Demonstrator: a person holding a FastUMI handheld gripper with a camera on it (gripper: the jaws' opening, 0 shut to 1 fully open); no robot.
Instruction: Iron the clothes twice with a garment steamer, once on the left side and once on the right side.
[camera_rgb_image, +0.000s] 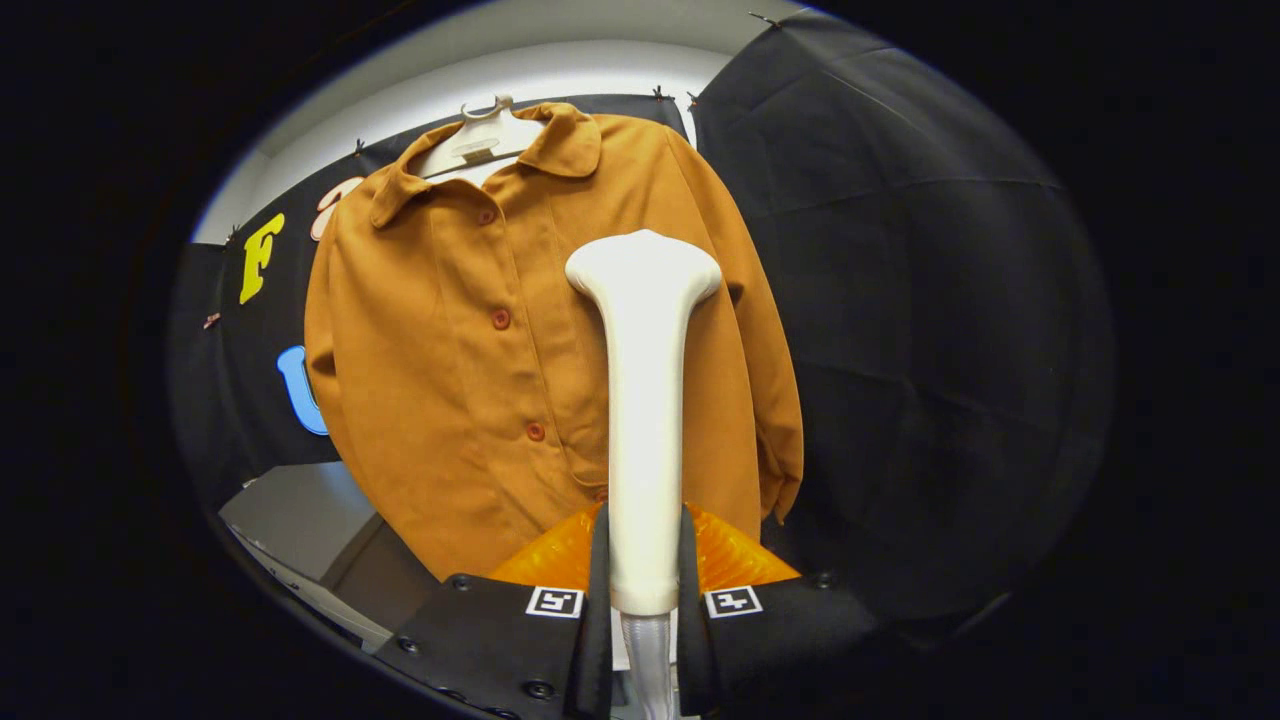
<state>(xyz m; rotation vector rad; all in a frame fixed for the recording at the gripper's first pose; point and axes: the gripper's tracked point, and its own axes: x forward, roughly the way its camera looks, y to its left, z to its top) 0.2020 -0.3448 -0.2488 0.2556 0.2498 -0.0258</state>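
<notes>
So the tongs (645, 560) are clamped on the handle of the garment steamer (643, 400), 1 finger pressing each side of the white shaft, down near its lower end. Just below the grip a clear hose (650, 660) comes out of the handle and runs down between the fingers.

The steamer stands pretty much upright, straight ahead of the fingers, and its wide flared head is up top, sitting in front of the shirt's chest, on the side of the button row nearer the booth's plain black wall. Can't tell whether the head is actually touching the fabric or just close to it.

The shirt (450, 380) is a rust-orange button-up with a collar, hanging on a white hanger (480, 140) against the black cloth wall. 4 reddish buttons (501, 318) show down the front placket, the lowest partly hidden by the steamer. 1 sleeve hangs down along the far side past the steamer, cuff (785, 490) near the hem level.

Beyond the hem, off to the other side of the fingers, there's a grey counter (300, 515) with a pale edge, sitting below the shirt.
</notes>
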